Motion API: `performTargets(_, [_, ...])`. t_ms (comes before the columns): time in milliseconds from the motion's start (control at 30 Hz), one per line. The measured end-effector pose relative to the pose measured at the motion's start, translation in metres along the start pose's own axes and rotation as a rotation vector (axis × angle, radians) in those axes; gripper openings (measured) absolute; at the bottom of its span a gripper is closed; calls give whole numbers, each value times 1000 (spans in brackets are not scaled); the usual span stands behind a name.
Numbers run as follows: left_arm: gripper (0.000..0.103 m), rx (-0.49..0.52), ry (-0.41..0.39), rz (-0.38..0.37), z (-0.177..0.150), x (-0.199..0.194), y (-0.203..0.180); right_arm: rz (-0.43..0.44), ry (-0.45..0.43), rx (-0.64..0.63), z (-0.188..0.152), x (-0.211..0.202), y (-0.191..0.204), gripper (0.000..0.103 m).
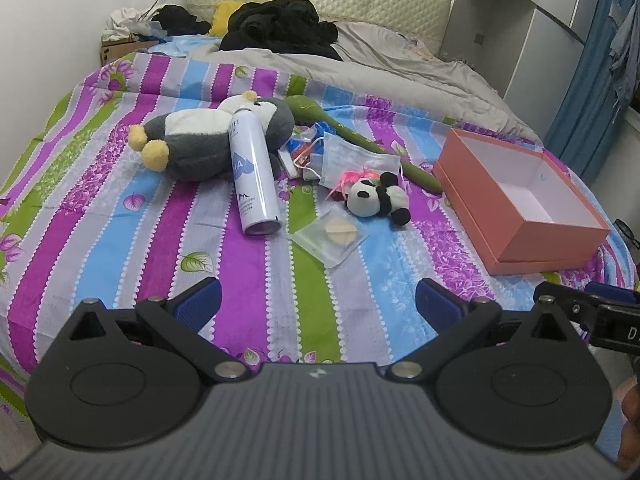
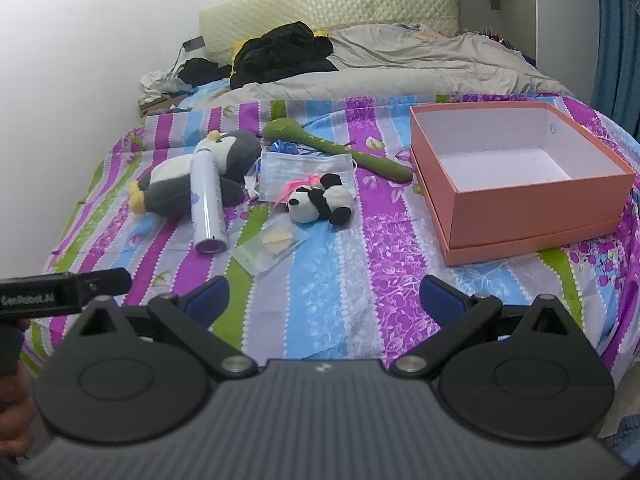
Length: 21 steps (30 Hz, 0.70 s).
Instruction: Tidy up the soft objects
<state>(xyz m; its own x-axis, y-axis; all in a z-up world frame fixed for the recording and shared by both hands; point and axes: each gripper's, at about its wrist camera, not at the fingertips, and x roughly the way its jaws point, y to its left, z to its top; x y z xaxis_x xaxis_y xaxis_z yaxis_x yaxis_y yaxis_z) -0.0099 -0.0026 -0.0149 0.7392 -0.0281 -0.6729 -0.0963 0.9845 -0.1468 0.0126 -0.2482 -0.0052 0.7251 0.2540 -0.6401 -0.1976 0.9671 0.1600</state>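
Observation:
A grey and white penguin plush [image 1: 200, 140] [image 2: 192, 176] lies on the striped bedspread, with a white spray can [image 1: 254, 168] [image 2: 206, 200] leaning across it. To its right lies a small panda plush [image 1: 378, 198] [image 2: 320, 204], below a blue face mask [image 1: 356, 160] [image 2: 304, 172] and a long green stuffed toy [image 1: 360, 136] [image 2: 340, 148]. An empty orange box [image 1: 556, 240] [image 2: 532, 204] stands at the right. My left gripper [image 1: 318, 300] and right gripper [image 2: 324, 300] both hover open over the bed's near edge, holding nothing.
A clear packet of sponge pads [image 1: 330, 236] [image 2: 272, 246] lies in front of the panda. Black clothes [image 1: 280, 28] [image 2: 280, 54] and a grey duvet [image 1: 400, 64] [image 2: 420, 64] cover the far half of the bed. A wardrobe [image 1: 520, 20] stands at the right.

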Motion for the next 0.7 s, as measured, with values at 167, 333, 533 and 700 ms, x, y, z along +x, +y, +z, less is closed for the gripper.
performTargets(167, [103, 4, 3, -7, -2, 4, -1, -5, 5, 3, 0, 1, -1, 103])
performTargets(333, [103, -2, 15, -19, -1, 11, -1, -8, 10, 12, -1, 4, -3, 103])
performTargets(533, [103, -3, 30, -17, 6, 27, 0, -15, 25, 27, 1, 13, -9, 103])
performTargets(700, [103, -10, 59, -17, 12, 46, 1, -16, 41, 28, 5, 26, -13, 103])
